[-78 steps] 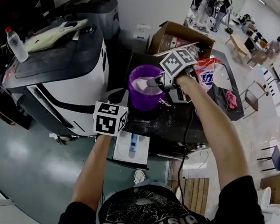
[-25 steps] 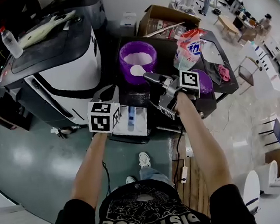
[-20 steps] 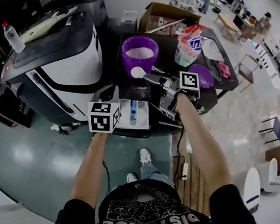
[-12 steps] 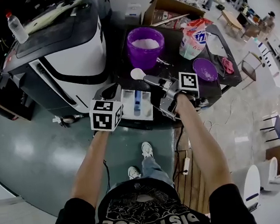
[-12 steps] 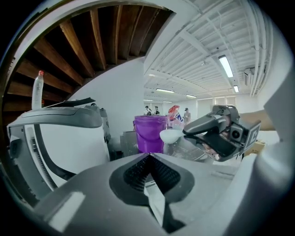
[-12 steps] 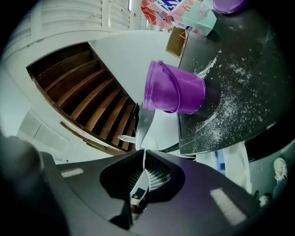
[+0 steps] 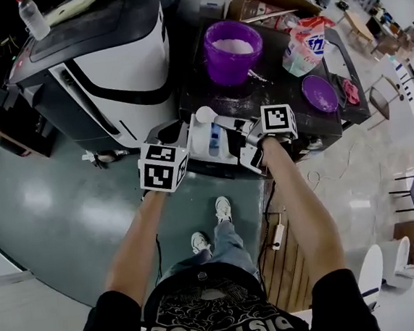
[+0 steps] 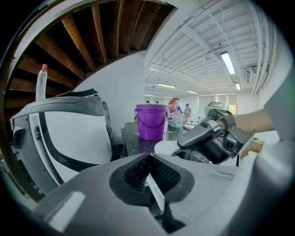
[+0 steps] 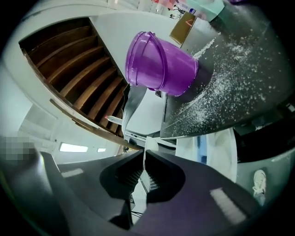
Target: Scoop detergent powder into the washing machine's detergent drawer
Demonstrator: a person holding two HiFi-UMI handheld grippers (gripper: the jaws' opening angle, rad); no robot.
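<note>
Your left claw is clamped shut on the left edge of the detergent drawer, a thin white wall pinched between its jaws. The drawer is white with a blue middle compartment; whether powder lies in it cannot be told.

Just right of the drawer, your right claw is closed on the flat white handle of the scoop. The scoop's round bowl sits over the drawer's far edge.

Beyond the drawer, the dark worktop is dusted with spilled powder. Farther beyond it stands the purple bucket, holding white powder. A detergent bag and purple lid sit beyond-right of the drawer, and the washing machine beyond-left.
</note>
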